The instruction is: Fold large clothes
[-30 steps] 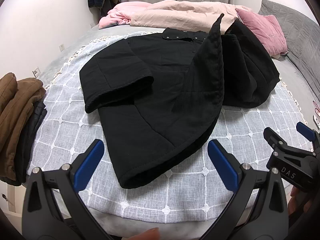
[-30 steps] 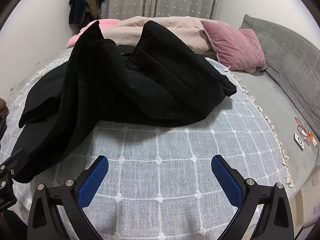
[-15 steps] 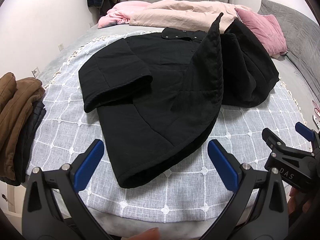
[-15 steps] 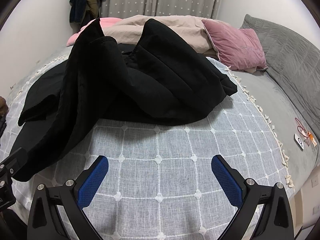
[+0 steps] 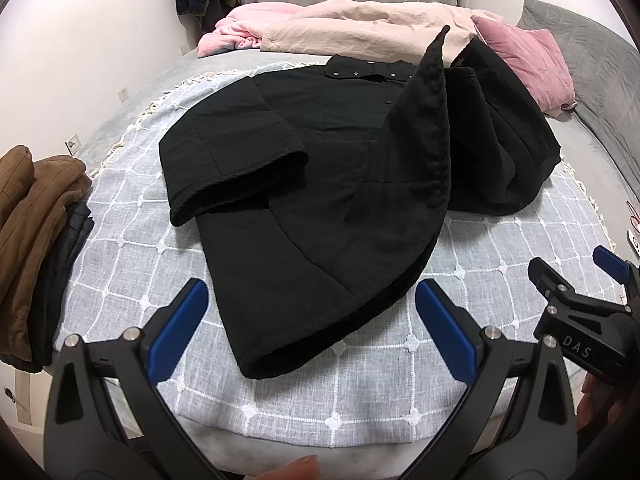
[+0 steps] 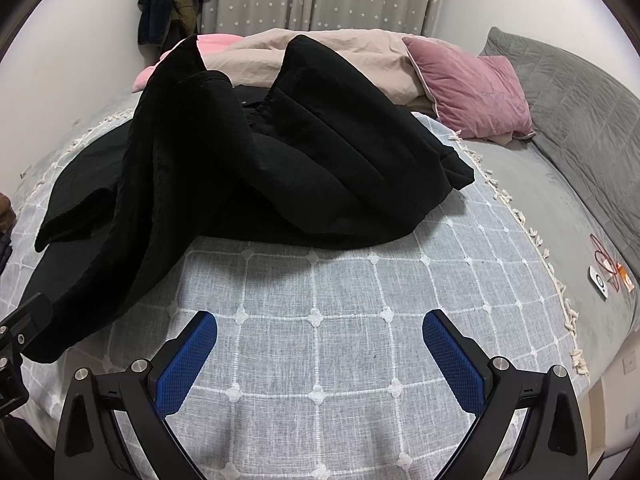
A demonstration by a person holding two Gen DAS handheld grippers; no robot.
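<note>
Two grippers hang over the near edge of the bed, both with their fingers spread wide and nothing between them: the left gripper (image 5: 312,320) at the bottom of its own view, the right gripper (image 6: 320,352) at the bottom of its own.

The black coat (image 5: 320,184) lies across the middle of the left view on the grey checked throw (image 5: 360,380), half opened. One sleeve (image 5: 232,168) is turned across the body at centre left. A front panel stands up in a peak (image 5: 440,40) at upper centre, and the other side is heaped at right. The hem (image 5: 280,360) curls toward the left gripper at lower centre.

In my judgement the step is flattening the coat before any fold. The raised panel is the trouble; it is best taken at its free edge, low down near the hem, and drawn outward and laid flat, not pushed. The right gripper might take the heaped side (image 6: 360,168), centre of its view, and pull it toward the right of the frame. The quilted cloth looks thick, so a deep bite on a single layer seems wise. Catching the throw with the coat would drag it.

A brown pile (image 5: 28,240) sits at the left edge, clear of the coat.
</note>
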